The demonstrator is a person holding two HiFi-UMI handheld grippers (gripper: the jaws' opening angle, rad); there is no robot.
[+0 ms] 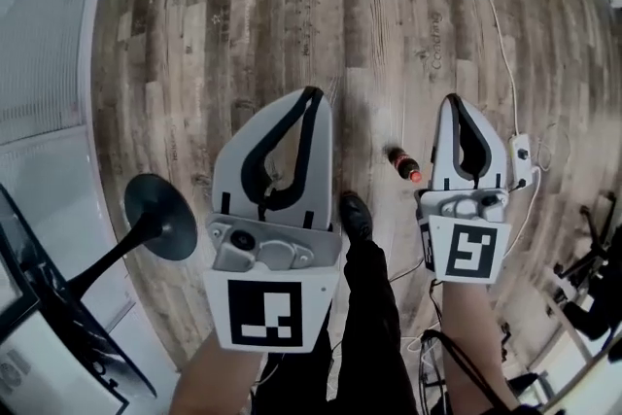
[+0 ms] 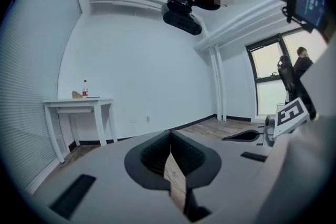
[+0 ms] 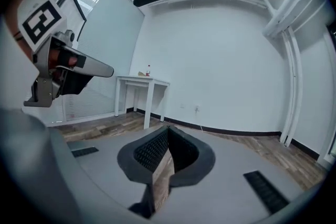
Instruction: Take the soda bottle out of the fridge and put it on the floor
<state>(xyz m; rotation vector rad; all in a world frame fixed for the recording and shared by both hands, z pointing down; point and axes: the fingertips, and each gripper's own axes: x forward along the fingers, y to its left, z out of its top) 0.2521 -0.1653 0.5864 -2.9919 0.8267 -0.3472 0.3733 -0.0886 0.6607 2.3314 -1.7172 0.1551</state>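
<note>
The soda bottle (image 1: pixel 404 164), dark with a red cap, lies on its side on the wood floor (image 1: pixel 292 5) between my two grippers in the head view. Both grippers are held high above it and hold nothing. My left gripper (image 1: pixel 312 93) is shut, its tips meeting, and the left gripper view shows its jaws (image 2: pixel 169 137) closed on empty air. My right gripper (image 1: pixel 453 99) is also shut and empty, its jaws (image 3: pixel 167 130) touching in the right gripper view. No fridge is clearly in view.
A person's dark shoe (image 1: pixel 355 215) stands just left of the bottle. A black round-based stand (image 1: pixel 160 217) leans at the left. A white cable (image 1: pixel 503 53) runs to a power strip (image 1: pixel 523 156). A white table (image 2: pixel 79 105) against the far wall carries a small bottle (image 2: pixel 84 88).
</note>
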